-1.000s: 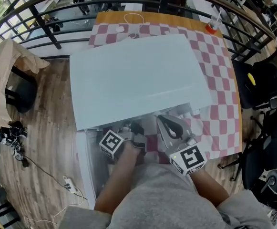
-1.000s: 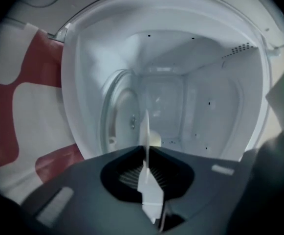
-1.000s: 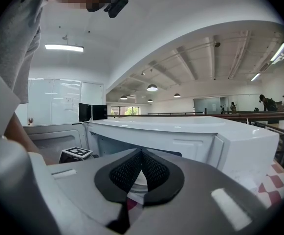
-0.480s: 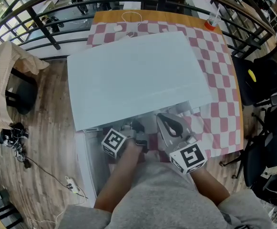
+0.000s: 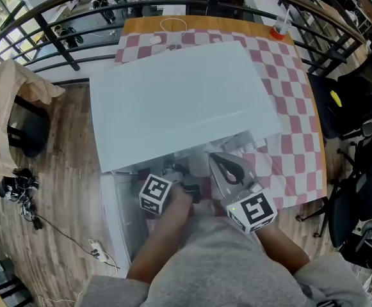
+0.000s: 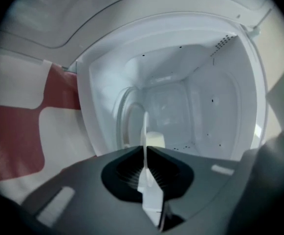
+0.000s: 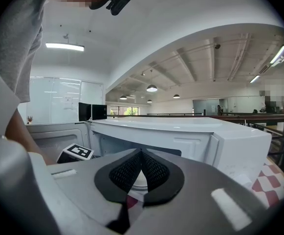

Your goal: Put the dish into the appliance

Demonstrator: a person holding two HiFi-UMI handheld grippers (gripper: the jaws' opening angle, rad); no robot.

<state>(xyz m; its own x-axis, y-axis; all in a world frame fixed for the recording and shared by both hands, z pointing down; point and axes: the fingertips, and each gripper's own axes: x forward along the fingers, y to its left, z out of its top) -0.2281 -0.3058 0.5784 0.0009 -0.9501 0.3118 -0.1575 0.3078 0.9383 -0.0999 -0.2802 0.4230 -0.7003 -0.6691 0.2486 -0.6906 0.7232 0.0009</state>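
Dish [image 6: 148,190], thin and white, seen edge-on, clamped between the closed jaws of the left hand-held gripper [image 6: 145,155] at the open mouth of the white microwave [image 6: 205,97]. Right hand-held gripper [image 7: 142,153]: jaws together, nothing between them, just outside the microwave, over the checked tabletop [image 5: 288,94].

I see a wood plank floor [image 5: 57,190] on the left, with cables [image 5: 20,194] lying on it. A black railing [image 5: 51,37] curves round the far side. The table [image 5: 294,88] has a red-white checked cloth. There's a chair [image 5: 19,117] draped in beige fabric at left and black office chairs [image 5: 352,126] at right. In the right gripper view I get a white beamed ceiling [image 7: 200,58], strip lights [image 7: 64,46] and far windows [image 7: 124,110].
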